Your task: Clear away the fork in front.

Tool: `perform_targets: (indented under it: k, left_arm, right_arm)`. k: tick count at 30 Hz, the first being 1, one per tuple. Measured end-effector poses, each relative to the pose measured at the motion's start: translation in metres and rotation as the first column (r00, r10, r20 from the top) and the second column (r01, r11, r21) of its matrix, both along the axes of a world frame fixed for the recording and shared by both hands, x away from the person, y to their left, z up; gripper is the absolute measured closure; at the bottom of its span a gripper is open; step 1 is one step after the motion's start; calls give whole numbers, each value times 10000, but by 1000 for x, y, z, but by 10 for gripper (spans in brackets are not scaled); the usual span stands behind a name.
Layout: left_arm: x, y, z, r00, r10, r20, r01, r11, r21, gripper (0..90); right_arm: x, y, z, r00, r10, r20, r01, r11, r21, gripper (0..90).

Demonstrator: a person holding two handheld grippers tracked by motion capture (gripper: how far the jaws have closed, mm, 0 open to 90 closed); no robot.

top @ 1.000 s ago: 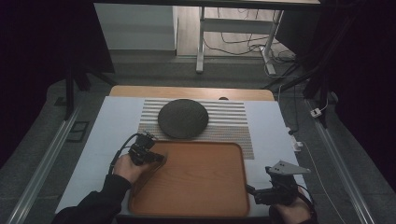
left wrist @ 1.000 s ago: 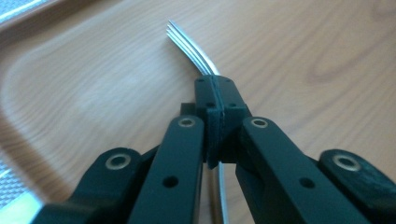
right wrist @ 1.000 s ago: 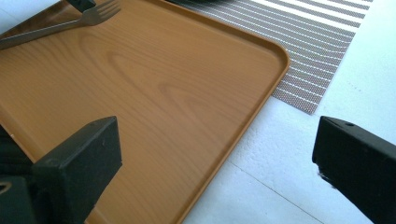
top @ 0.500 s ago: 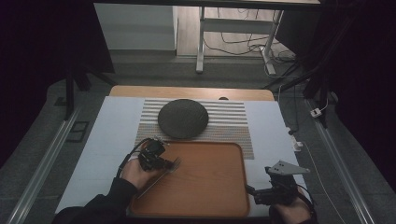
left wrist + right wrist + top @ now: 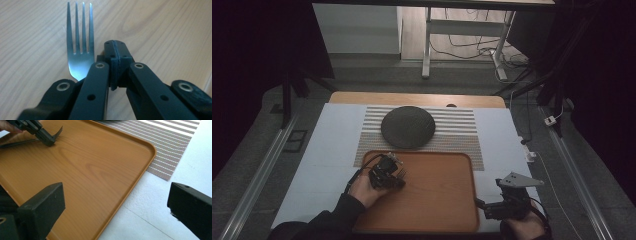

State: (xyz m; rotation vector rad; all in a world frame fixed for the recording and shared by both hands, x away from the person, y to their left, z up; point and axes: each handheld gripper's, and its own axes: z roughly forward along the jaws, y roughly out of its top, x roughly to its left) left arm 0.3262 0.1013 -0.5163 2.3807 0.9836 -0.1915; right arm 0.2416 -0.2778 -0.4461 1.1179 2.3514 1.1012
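Presently my left claw point(image 5: 113, 53) pinches the fork point(image 5: 79, 53) at its neck near the tray's point(image 5: 462, 165) left edge: stiff, light, slippery steel; right claw point(image 5: 115, 207) gapes empty.

I see an orange-brown wood-grain plastic tray point(image 5: 437, 200), paler grain swirls across it. Shiny silver metal fork point(image 5: 79, 47) on it, four tines, steel grey. My left black two-jaw gripper point(image 5: 116, 53) is matte black with small silver rivets. My right black two-jaw gripper point(image 5: 482, 204) is also black, with a light grey three-cornered plate on top. Brown-and-white striped woven placemat point(image 5: 462, 131) has fine horizontal stripes. Dark charcoal round plate point(image 5: 407, 127) is plain. The pale bluish-white table cover point(image 5: 327, 145) has no pattern.
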Motion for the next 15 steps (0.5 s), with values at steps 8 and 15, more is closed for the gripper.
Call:
perform_targets:
  k: [8, 15]
  left_arm:
    - [10, 21, 0, 9968, 775, 169, -779, 9967, 214, 887]
    - [19, 43, -1, 9895, 1442, 87, -1443, 9893, 200, 887]
  right_arm:
    - [0, 0, 0, 10000, -12, -27, 12, 10000, 10, 14]
    - [1, 0, 0, 10000, -23, -55, 23, 10000, 50, 14]
